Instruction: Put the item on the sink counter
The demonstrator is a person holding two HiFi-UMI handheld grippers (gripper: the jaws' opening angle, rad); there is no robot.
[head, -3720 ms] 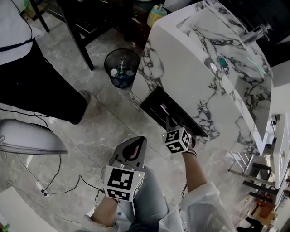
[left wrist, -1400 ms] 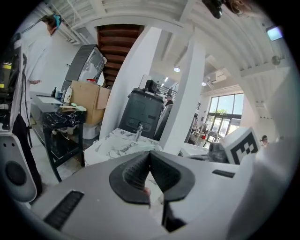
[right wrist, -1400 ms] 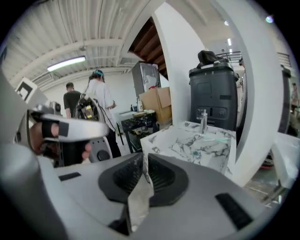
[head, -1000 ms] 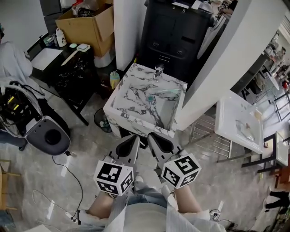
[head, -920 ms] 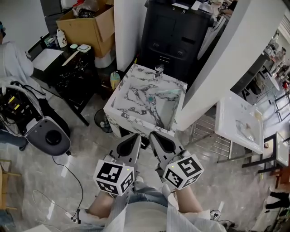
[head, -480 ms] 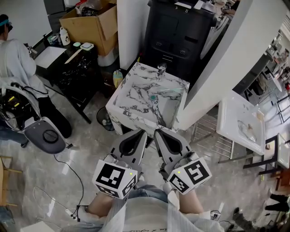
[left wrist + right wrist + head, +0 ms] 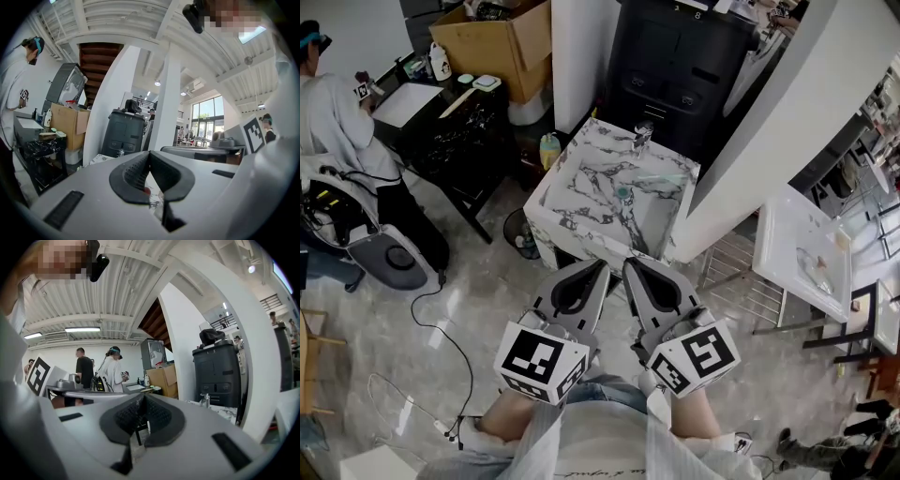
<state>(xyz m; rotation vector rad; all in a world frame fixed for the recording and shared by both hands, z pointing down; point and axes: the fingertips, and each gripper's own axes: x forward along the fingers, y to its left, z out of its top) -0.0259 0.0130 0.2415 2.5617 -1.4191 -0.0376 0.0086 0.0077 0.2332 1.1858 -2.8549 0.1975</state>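
L gripper point(image 7: 598, 270): you hold it low, close to your body, tip toward the sink. The jaws are closed tip to tip, w/ nothing between them.
R gripper point(image 7: 630, 268): just beside the L one, the tips near each other but apart. Its jaws are also closed & empty.
Marker cubes: one on each gripper, nearest to you, above your grey trousers.
Floor cable point(image 7: 441, 361): thin & black, it lies on the grey floor at your left.
Sink counter point(image 7: 567, 214): white marble w/ dark veins. It stands just beyond both tips & neither gripper touches it.
Item: a small teal thing point(image 7: 623, 193) lies on the marble near the middle, in front of the tap. What it is, you cannot tell.
Tap point(image 7: 643, 135): chrome, at the far edge of the marble.
Bin point(image 7: 517, 234): black, on the floor by the counter's left corner.
Black table point(image 7: 455, 141): left of the sink.
Person point(image 7: 337, 112): in a light top, at the far left beside that table.
Black cabinet point(image 7: 675, 66): directly behind the sink.
Cardboard box point(image 7: 492, 42): open, far left, behind the table.
White basin point(image 7: 811, 253): well apart, at the right.
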